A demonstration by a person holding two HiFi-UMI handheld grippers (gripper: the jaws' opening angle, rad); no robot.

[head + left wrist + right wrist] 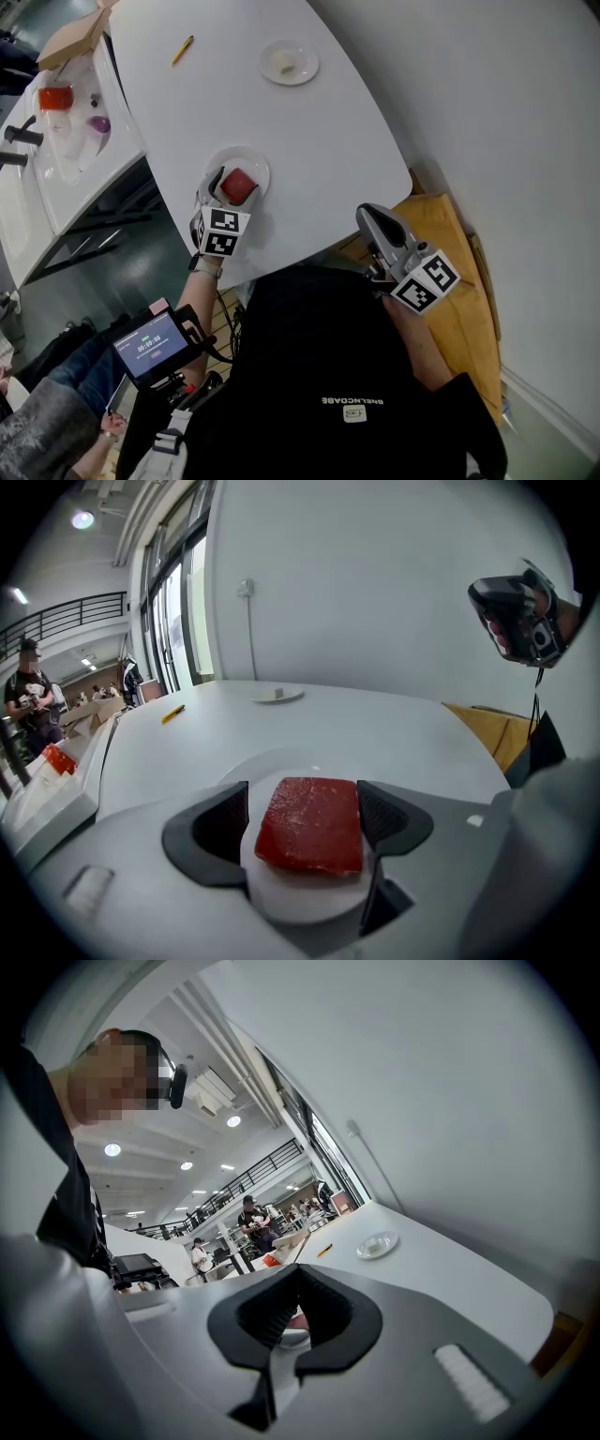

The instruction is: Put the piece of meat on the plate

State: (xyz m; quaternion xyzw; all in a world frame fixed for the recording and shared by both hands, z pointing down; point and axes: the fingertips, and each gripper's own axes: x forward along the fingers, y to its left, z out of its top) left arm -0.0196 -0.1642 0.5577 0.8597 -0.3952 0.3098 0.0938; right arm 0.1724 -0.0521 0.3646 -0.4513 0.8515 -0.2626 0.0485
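Note:
A red slab of meat [312,822] lies flat on a small white plate [298,904] near the table's front edge. My left gripper [305,816] is open, its dark pads [223,823] standing on either side of the meat with a thin gap on each side. In the head view the meat [238,184] and plate [259,164] sit just beyond the left gripper [228,194]. My right gripper [373,221] hangs off the table's near right corner, shut and holding nothing; its closed jaws [298,1277] point across the table.
A second small plate [289,63] with something pale on it and a yellow pencil [183,49] lie at the far end of the white table [328,150]. A neighbouring white bench [66,159] carries a red container [54,97]. A tan board [455,281] lies below right.

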